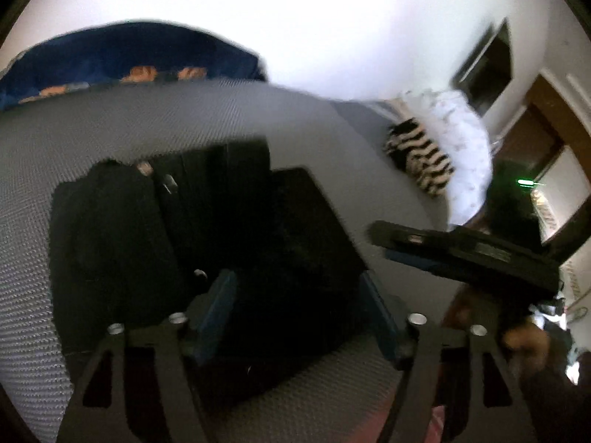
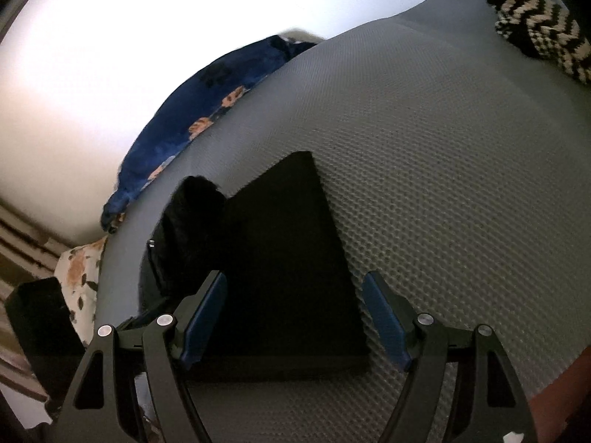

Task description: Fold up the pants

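The black pants [image 1: 258, 229] lie folded into a flat dark block on the grey textured bed cover [image 1: 110, 129]. They also show in the right wrist view [image 2: 288, 258], with a bunched dark part [image 2: 192, 221] at their left. My left gripper [image 1: 299, 302] is open just above the pants, holding nothing. My right gripper [image 2: 295, 313] is open over the near edge of the pants, holding nothing. The right gripper also shows in the left wrist view [image 1: 461, 251], to the right of the pants.
A blue floral blanket [image 1: 110, 59] lies along the far edge of the bed [image 2: 192, 122]. A black-and-white zigzag knit item [image 1: 421, 162] [image 2: 535, 22] and a white cloth [image 1: 458, 140] lie at the right. A wall, dark screen [image 1: 487, 66] and door stand beyond.
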The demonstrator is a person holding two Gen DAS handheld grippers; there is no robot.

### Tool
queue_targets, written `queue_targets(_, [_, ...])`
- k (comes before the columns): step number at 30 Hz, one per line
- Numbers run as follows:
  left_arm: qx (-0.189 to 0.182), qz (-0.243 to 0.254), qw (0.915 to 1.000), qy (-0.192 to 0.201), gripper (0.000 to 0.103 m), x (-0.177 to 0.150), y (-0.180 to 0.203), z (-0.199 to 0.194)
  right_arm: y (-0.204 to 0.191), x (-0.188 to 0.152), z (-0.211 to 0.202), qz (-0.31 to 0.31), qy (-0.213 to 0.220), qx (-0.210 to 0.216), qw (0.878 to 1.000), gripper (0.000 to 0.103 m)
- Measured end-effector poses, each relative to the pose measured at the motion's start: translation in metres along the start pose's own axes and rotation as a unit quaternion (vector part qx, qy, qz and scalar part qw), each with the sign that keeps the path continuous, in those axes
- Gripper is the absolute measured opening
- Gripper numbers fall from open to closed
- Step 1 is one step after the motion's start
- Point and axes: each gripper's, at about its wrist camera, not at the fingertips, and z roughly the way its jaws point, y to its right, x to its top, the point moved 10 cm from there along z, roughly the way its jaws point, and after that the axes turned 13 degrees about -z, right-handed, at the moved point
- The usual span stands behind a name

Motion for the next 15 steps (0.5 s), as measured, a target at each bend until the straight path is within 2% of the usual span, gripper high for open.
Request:
queue_targets(2, [-0.004, 0.010, 0.9998, 0.014, 0.071, 0.003, -0.002, -0.021, -0.008, 0.005, 0.008, -0.002, -0.012, 0.034, 0.999, 0.074])
queue_targets(5, [0.018, 0.001, 0.9992, 0.036, 0.075, 0.008, -0.020, -0.043, -0.021, 0.012, 0.025, -0.010, -0.033, 0.080, 0.996, 0.074])
queue_targets(11, [0.093, -0.078, 0.9906, 0.063, 0.076, 0.015, -0.095, -0.072, -0.040, 0.017, 0.068, -0.025, -0.086, 0.135, 0.987, 0.071])
queue_targets(12, [0.101, -0.092, 0.9884, 0.066, 0.076, 0.015, -0.106, -0.076, -0.041, 0.017, 0.072, -0.029, -0.088, 0.136, 0.986, 0.067])
queue_targets(15, [0.133, -0.120, 0.9809, 0.075, 0.076, 0.012, -0.137, -0.082, -0.049, 0.022, 0.084, -0.041, -0.090, 0.157, 0.983, 0.067])
